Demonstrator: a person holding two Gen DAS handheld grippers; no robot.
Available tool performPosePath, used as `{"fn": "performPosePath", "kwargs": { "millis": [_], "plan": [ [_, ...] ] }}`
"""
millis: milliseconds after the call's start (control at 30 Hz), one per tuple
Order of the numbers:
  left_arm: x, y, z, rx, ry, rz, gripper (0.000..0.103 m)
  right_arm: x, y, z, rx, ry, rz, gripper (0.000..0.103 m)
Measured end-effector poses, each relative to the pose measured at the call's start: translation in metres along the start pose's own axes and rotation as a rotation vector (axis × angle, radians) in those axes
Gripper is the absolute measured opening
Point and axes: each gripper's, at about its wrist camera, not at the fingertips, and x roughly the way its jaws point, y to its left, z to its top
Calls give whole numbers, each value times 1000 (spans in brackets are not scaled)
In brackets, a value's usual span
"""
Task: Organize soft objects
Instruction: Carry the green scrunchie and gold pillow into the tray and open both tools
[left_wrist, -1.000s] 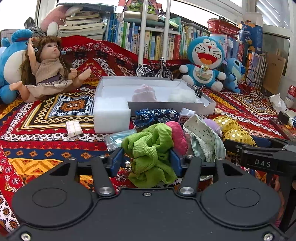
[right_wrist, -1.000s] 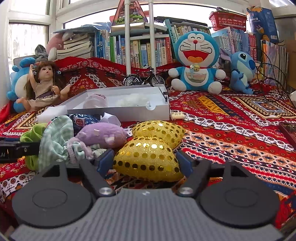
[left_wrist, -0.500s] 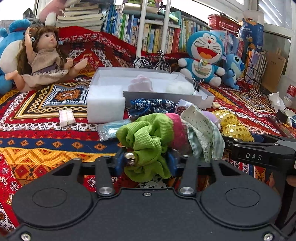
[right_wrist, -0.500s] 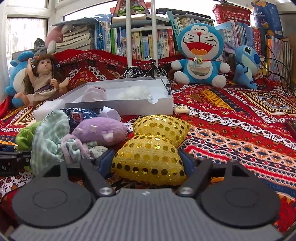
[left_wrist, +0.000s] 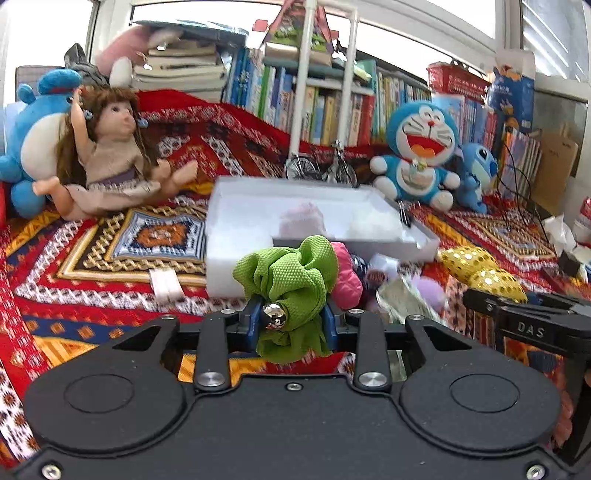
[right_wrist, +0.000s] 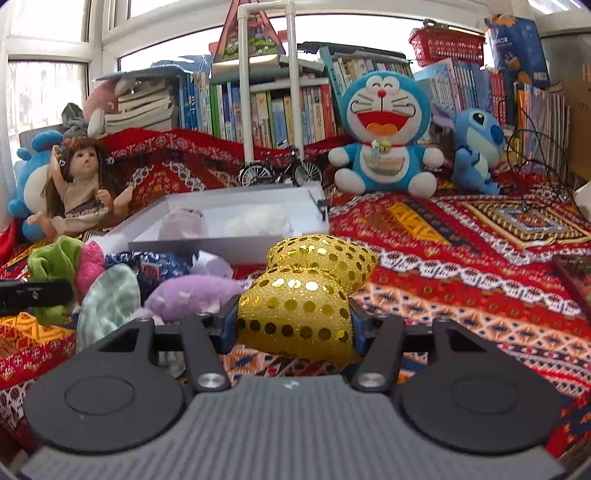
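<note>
A woven, red-patterned cloth (right_wrist: 461, 266) covers the table beneath a shallow white box (left_wrist: 236, 214), whose fluffy contents are blurred. The right claw (right_wrist: 293, 325) is closing, pads against a plump gold sequined bow (right_wrist: 303, 291). The left claw (left_wrist: 291, 321) pinches a crumpled green waffle-textured cloth (left_wrist: 288, 273) tight, in front of the box.

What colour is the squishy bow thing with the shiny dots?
Gold: the bow is glittery with shiny gold sequins. The right wrist view shows it best.

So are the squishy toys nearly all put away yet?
Not nearly. Two soft things, a pink one and a white one, already lie in the white box. The left gripper is shut on the green cloth, and the right gripper is closing on the gold bow. The purple plush, pink bit and blue cloth are left.
</note>
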Motion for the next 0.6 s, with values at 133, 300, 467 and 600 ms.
{"fn": "performPosePath", "kwargs": {
  "millis": [133, 300, 467, 600],
  "plan": [
    [-1, 8, 16, -19, -24, -2, 30, -3, -4, 11, 4, -33, -4, 59],
    [0, 16, 37, -32, -56, -12, 30, -5, -9, 27, 0, -74, -12, 59],
    [12, 23, 64, -39, -71, -12, 30, -1, -18, 53, 4, -125, -13, 59],
    [25, 29, 87, -58, -75, -12, 30, 9, -26, 76, 4, -147, -4, 59]
  ]
}}
